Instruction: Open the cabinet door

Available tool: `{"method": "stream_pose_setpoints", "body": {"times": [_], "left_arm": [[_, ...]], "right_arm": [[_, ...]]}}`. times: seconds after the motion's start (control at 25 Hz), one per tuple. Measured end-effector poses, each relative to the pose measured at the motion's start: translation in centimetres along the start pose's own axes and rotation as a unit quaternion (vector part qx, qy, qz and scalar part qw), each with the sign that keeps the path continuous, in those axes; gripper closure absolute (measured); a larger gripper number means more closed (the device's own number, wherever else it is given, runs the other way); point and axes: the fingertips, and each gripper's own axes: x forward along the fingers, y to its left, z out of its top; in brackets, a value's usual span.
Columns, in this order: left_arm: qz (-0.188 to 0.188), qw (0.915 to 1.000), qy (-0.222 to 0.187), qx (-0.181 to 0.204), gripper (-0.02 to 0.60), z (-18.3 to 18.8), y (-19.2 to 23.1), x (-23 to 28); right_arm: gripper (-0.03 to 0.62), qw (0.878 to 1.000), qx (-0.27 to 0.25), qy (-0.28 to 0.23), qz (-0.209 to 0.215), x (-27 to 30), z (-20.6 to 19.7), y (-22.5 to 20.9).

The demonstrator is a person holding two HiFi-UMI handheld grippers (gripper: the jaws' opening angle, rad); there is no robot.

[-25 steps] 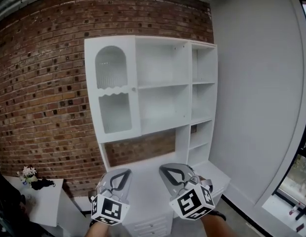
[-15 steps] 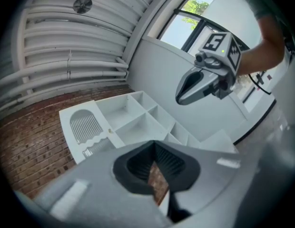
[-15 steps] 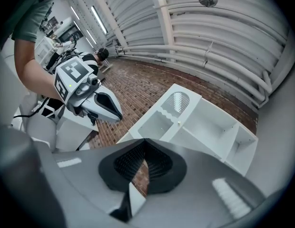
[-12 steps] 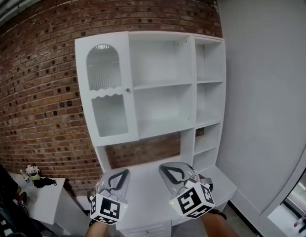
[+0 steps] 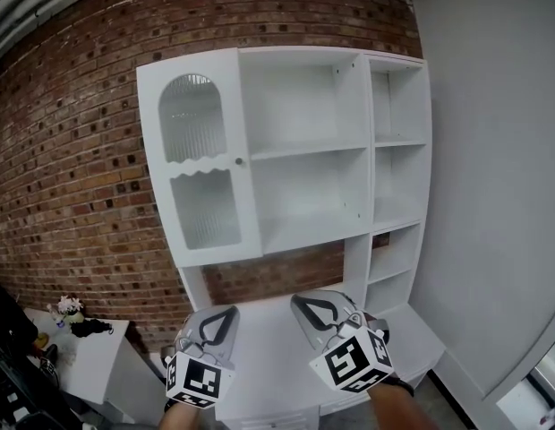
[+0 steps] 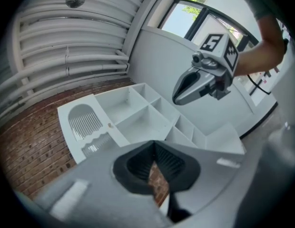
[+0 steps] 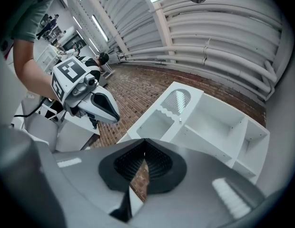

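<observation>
Currently, the cabinet door (image 5: 197,164), shut at the upper left of the cabinet (image 5: 362,150), shows larger in the head view than a second ago: approach under way, no contact yet. The left gripper (image 5: 222,316) and right gripper (image 5: 306,305) hang below, jaws clenched, empty. Cabinet base is cut off.

Head view, versus one second before: white shelving cabinet with arched ribbed-glass door (image 5: 304,195) larger in frame, shifted right and up; window strip at lower right (image 5: 550,401) almost out of frame; small white side table (image 5: 81,356) shifted right, lower
</observation>
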Motion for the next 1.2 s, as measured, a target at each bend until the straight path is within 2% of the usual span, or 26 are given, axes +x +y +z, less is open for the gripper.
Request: {"method": "stream_pose_setpoints", "body": {"times": [0.2, 0.64, 0.96, 1.2], "left_arm": [[0.000, 1.0000, 0.001, -0.002, 0.580, -2.7, 2.0, 1.9], [-0.010, 0.9997, -0.024, -0.005, 0.580, -7.9, 7.4, 6.6], [-0.020, 0.9995, -0.023, -0.008, 0.580, -10.5, 8.7, 8.5], [-0.022, 0.9996, -0.008, -0.017, 0.580, -12.5, 8.9, 10.6]], "right_arm": [[0.588, 1.000, -0.003, 0.003, 0.003, 3.6, -0.6, -0.3], [0.588, 0.999, -0.018, 0.015, -0.025, 12.4, -0.5, -2.5], [0.586, 0.999, 0.010, 0.026, -0.029, 17.1, -1.8, -2.9], [0.586, 0.999, 0.036, 0.031, -0.019, 20.1, -4.4, -3.5]]}}
